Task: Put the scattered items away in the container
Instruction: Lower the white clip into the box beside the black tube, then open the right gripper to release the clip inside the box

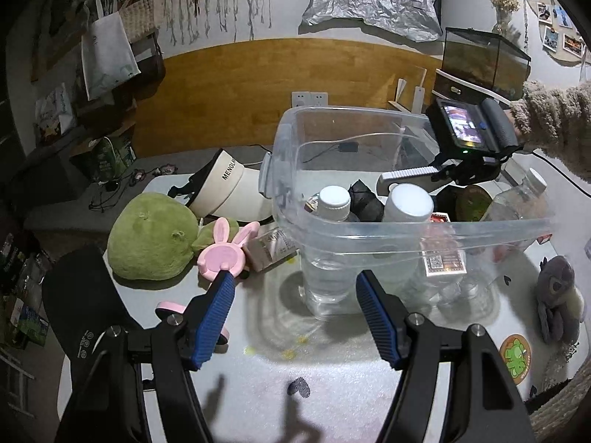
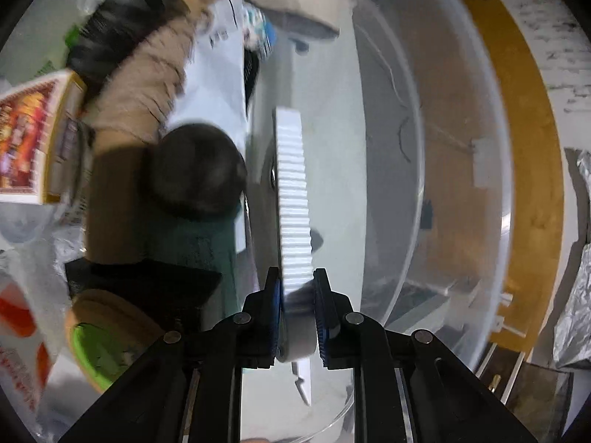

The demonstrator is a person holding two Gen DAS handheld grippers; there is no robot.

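A clear plastic bin (image 1: 369,232) stands on the white table (image 1: 258,387) and holds white-capped bottles (image 1: 408,203), a card box and dark items. My left gripper (image 1: 295,291) is open and empty above the table, just in front of the bin. Left of it lie a pink bunny-eared item (image 1: 225,254), a green plush (image 1: 151,238), a small box (image 1: 269,249) and a white visor (image 1: 232,188). My right gripper (image 2: 297,295) is shut on a white ribbed object (image 2: 293,199) and holds it inside the bin (image 2: 436,184); it also shows in the left wrist view (image 1: 413,174).
A grey plush (image 1: 557,295) and a green sticker (image 1: 515,358) lie at the table's right. A black cap (image 1: 85,313) lies at the left edge. A wooden panel, a glass tank (image 1: 484,59) and hanging bags stand behind the table.
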